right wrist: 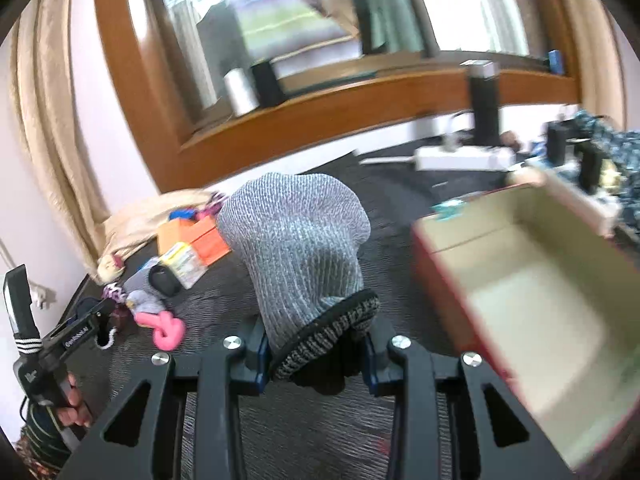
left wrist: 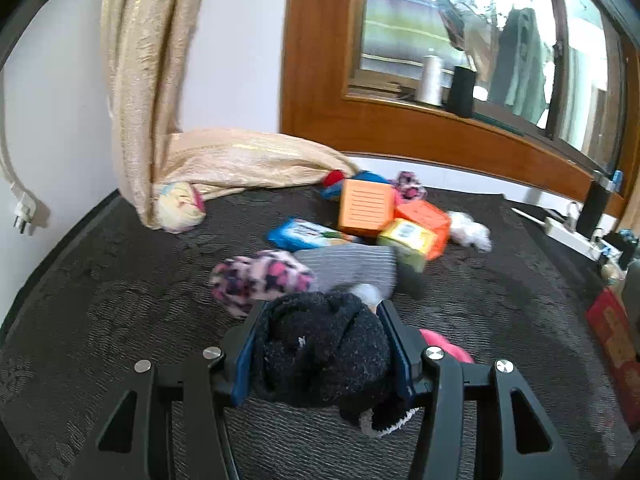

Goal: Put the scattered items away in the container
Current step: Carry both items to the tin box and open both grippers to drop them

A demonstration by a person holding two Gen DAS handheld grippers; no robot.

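Left gripper (left wrist: 320,344) is clamped on a rolled black sock (left wrist: 320,356), pads pressing both sides, held low over the dark cloth table (left wrist: 100,320). Right gripper (right wrist: 316,356) is pinched narrow on the cuff of a grey knit sock (right wrist: 296,248), which stands up out of the jaws, lifted clear of the table. The open cardboard box (right wrist: 532,292), red outside, sits on the right, just beside the grey sock and near in the right wrist view; it looks empty as far as visible.

The rest of the clutter sits left and far: pink star-print sock (left wrist: 260,280), blue packet (left wrist: 304,234), orange box (left wrist: 366,208) with a second orange box and a small yellow-green box touching it, white wad (left wrist: 470,232), pink item (right wrist: 166,326) near the left gripper. A beige curtain (left wrist: 224,160) is draped onto the far left of the table and covers part of a pale bundle.

Step in hand, judged: carrying the grey sock over to the box.

Risks:
- Grey sock is held only by the cuff, so the floppy body could catch the box's near wall and hang outside on release.
- Right view is blurred, which suggests speed; a fast swing could knock the box, which looks light, and shift or tip it.
- Black sock's loose tail dangles below the left jaws; it could snag the pink item or slip out.
- Both hands heading for the box together could collide.
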